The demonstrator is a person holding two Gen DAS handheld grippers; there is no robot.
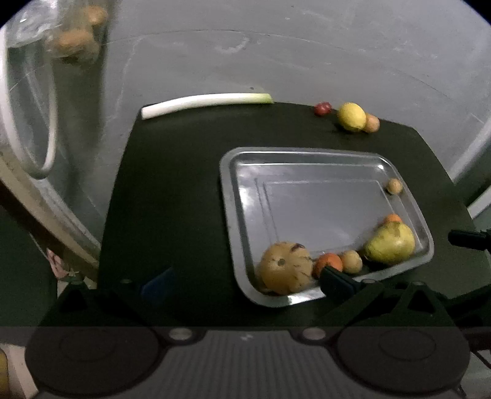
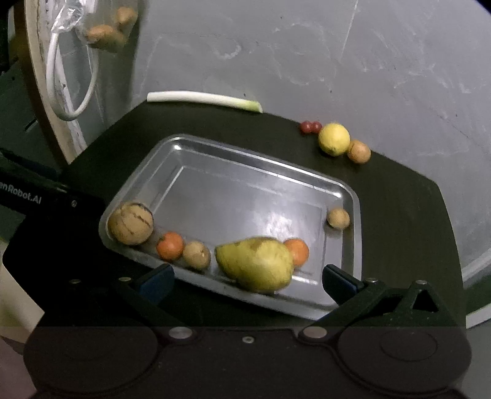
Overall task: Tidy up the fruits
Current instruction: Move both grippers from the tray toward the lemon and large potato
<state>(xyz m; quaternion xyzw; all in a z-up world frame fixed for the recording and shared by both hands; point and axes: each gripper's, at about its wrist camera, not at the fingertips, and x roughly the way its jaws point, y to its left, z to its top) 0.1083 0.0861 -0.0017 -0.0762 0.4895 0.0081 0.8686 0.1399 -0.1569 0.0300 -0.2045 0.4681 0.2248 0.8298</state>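
A metal tray point(image 1: 233, 196) point(image 2: 214, 153) lies on a dark table. In it are a striped round melon point(image 1: 284, 267) point(image 2: 130, 222), a green-yellow pear point(image 1: 389, 242) point(image 2: 254, 264), two oranges point(image 1: 328, 262) point(image 2: 170, 245), and small brown fruits point(image 1: 351, 261) point(image 2: 337, 218). At the table's back lie a lemon point(image 1: 351, 116) point(image 2: 334, 138), a brown fruit point(image 2: 359, 151) and red cherry tomatoes point(image 1: 322, 108) point(image 2: 310, 126). My left gripper point(image 1: 245, 285) is open and empty at the tray's near left corner. My right gripper point(image 2: 245, 279) is open, with the pear lying between its fingers in the tray.
A white leek stalk point(image 1: 205, 102) point(image 2: 202, 98) lies at the table's far edge against a grey wall. A white cable point(image 2: 61, 76) and a clear bag with brown produce point(image 1: 76, 36) point(image 2: 107, 27) hang at the left. The left gripper's body point(image 2: 36, 196) shows left of the tray.
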